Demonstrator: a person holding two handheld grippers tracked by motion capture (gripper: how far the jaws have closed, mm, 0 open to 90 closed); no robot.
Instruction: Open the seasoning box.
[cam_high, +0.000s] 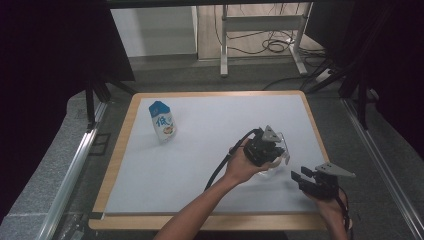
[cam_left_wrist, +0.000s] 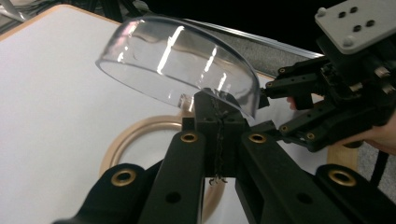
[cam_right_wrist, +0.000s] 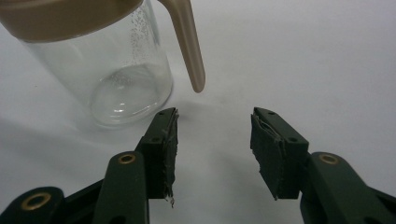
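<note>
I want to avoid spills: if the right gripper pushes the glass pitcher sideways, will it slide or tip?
The pitcher looks empty, so probably light and likely to slide on the smooth white table. It is tallish with a tan rim, so a high push might tip it. The right gripper is open beside its handle.

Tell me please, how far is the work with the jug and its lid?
Done: the clear lid is off the glass jug. In hand: the left gripper pinches the lid's rim, held above the jug's tan collar. Left: the right gripper is open beside the jug, gripping nothing; the carton stands untouched.
</note>
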